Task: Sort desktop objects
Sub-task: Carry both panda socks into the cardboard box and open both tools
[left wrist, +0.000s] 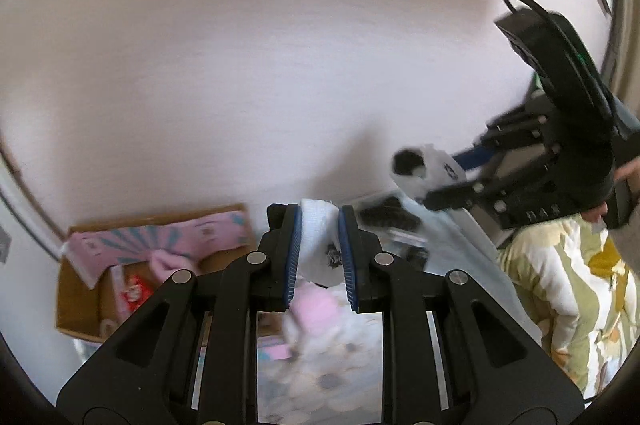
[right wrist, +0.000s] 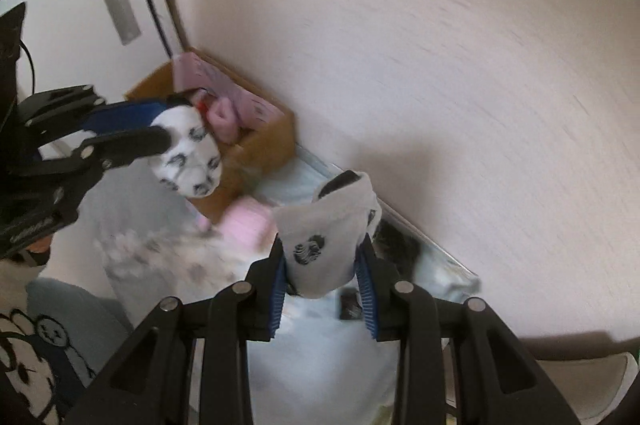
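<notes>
Nearest, the left gripper (left wrist: 319,257) has its 2 blue-padded jaws clamped on a white sock with dark printed motifs (left wrist: 320,245), held up in the air; the right wrist view shows the same sock bunched at the tips (right wrist: 188,153). The right gripper (right wrist: 322,261) is likewise clamped on a second white sock with a dark swirl print and a black-lined cuff (right wrist: 324,245), its cuff standing free above the jaws.

Below both lies a pale blue cloth surface (right wrist: 320,365) strewn with soft items, among them a pink fabric piece (right wrist: 246,225); blur hides what most of them are.

Farther off, against the pale wall, sits an open brown cardboard box with pink printed lining (left wrist: 80,305), already holding pink items.

The likely trouble: each sock is pinched only through a fold, so a quick swing toward the box could let it slide out. Judging by the 2 views, the grippers are near each other and could collide. A dangling end may also catch the box's raised flap and pull free.
</notes>
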